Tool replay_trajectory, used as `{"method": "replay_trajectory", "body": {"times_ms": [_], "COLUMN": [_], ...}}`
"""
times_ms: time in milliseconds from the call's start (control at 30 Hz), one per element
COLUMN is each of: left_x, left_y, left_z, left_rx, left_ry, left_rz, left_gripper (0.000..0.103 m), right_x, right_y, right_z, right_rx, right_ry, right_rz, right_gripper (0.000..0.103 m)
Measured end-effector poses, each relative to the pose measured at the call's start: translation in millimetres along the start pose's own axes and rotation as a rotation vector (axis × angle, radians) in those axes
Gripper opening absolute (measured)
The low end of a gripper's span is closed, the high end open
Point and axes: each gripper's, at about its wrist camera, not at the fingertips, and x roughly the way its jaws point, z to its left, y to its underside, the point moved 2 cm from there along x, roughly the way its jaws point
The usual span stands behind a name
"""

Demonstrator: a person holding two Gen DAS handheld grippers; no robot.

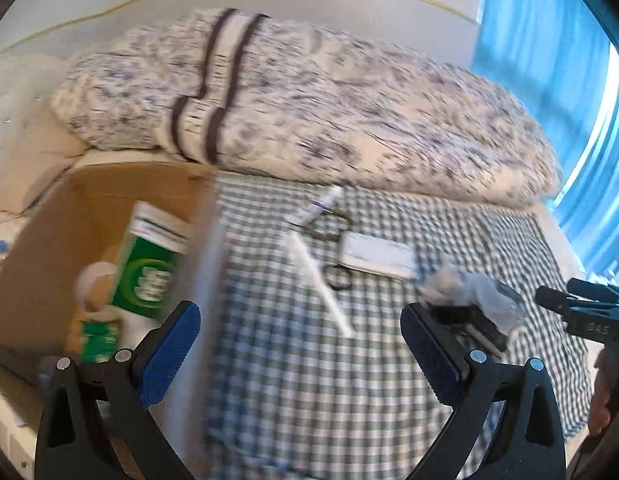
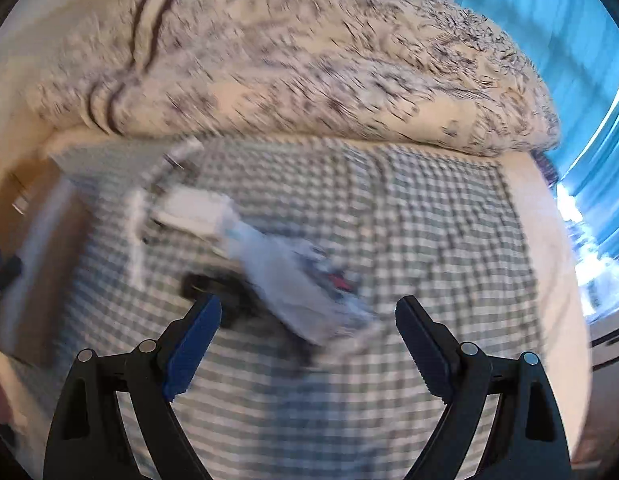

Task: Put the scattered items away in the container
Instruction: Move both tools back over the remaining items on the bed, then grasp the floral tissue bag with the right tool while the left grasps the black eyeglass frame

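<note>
Cardboard box (image 1: 49, 240), far left, already holds a green carton (image 1: 149, 264) and smaller packs. Right of it, on the checked cloth (image 1: 309, 380), a white stick (image 1: 321, 284), scissors (image 1: 329, 236), a flat white packet (image 1: 375, 256) and a clear bag (image 2: 293, 292) remain. Left gripper (image 1: 299, 346) and right gripper (image 2: 307, 340) both spread, empty.

L gripper (image 1: 300, 332) & R gripper (image 2: 308, 325): jaws wide apart, seemingly empty.

Both wrist views low over the checked cloth (image 1: 309, 380), facing the rolled duvet (image 2: 309, 60), sharing both
</note>
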Motion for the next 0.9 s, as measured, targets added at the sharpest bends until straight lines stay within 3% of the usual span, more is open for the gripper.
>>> {"method": "replay_trajectory", "body": {"times_ms": [400,700,900], "left_x": [63.7,110.0,139.0], "left_y": [29.4,39.5,39.4], "left_z": [-104.3,-140.0,-149.7], "left_rx": [0.287,0.426,0.48], "left_ry": [0.142,0.224,0.221], "left_rz": [0.084,0.095,0.087], "left_gripper": [0.103,0.103,0.102], "right_x": [56.3,93.8,124.5], "right_y": [16.4,19.6,14.8], "right_z": [-16.5,-21.5,-22.2], "right_rx": [-0.117,-0.165,-0.163], "right_ry": [-0.07,-0.094,-0.109], "right_rz": [0.088,0.163,0.212], "right_gripper": [0.089,0.089,0.088]}}
